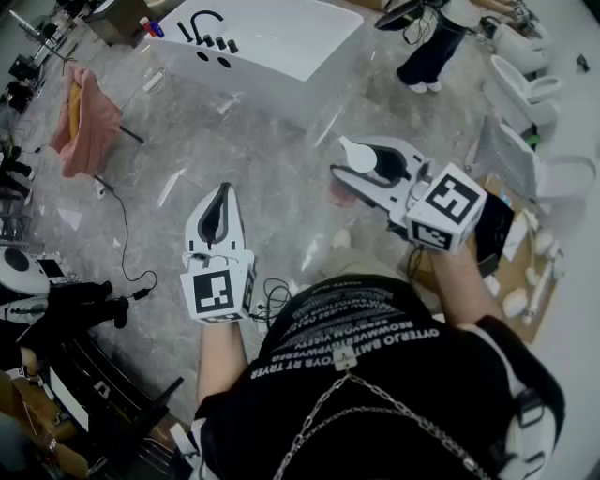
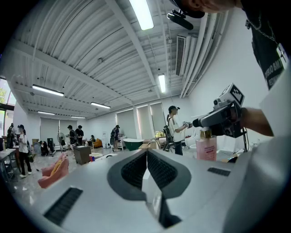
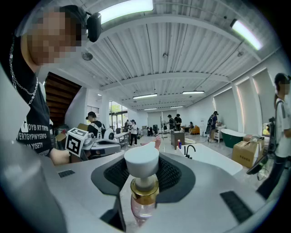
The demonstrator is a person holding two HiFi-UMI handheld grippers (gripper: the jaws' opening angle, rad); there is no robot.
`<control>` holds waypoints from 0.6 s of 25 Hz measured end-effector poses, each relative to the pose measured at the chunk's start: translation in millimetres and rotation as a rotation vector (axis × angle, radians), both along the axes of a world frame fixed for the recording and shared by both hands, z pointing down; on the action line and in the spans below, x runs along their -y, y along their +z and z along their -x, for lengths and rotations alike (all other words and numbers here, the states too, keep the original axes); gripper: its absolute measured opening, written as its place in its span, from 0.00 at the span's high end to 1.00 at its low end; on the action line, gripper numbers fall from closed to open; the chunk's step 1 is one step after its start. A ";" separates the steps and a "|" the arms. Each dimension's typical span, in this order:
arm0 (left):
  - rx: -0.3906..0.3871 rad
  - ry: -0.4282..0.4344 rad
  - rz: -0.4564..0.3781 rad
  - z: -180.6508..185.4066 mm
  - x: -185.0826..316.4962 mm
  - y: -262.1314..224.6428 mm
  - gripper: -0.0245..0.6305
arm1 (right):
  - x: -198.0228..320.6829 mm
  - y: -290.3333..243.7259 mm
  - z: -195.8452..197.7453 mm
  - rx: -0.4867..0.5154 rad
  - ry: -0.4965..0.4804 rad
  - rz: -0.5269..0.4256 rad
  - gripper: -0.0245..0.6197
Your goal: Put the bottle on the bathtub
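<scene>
Now both grippers are held out in front of the person's chest, pointing slightly below level over the grey marble floor. The left gripper has its jaws pressed together with nothing between them, which the left gripper view confirms. The right gripper, to the right and slightly further forward, has its jaws pinching the bottle just under its white pump cap, so the pink body hangs below the jaws.

The white bathtub stands well ahead on the floor with a black tap on its near end, well apart from the bottle. A pink cloth is draped to the left and a black cable trails across the floor near the left gripper. A person in dark trousers stands beyond the bathtub's right end.

The left gripper view shows the bottle upright from the side, hanging from the right gripper. The right gripper view shows the bottle's gold collar close up, and beyond it the bathtub and the left gripper off to one side
</scene>
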State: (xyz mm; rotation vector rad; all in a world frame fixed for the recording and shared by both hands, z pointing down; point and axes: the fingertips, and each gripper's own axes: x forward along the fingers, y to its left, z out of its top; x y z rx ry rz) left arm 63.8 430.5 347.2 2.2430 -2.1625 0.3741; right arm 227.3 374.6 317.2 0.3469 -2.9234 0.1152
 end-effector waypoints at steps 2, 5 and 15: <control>-0.014 0.018 -0.009 -5.9 16.2 2.2 0.95 | 16.6 6.0 -5.2 -0.006 0.005 0.016 0.72; -0.028 0.021 -0.005 -8.2 41.9 3.7 0.95 | 44.0 11.7 -10.6 -0.001 0.020 0.032 0.72; -0.035 0.010 0.025 0.7 118.2 18.2 0.95 | 123.4 25.6 -4.8 0.002 0.032 0.067 0.72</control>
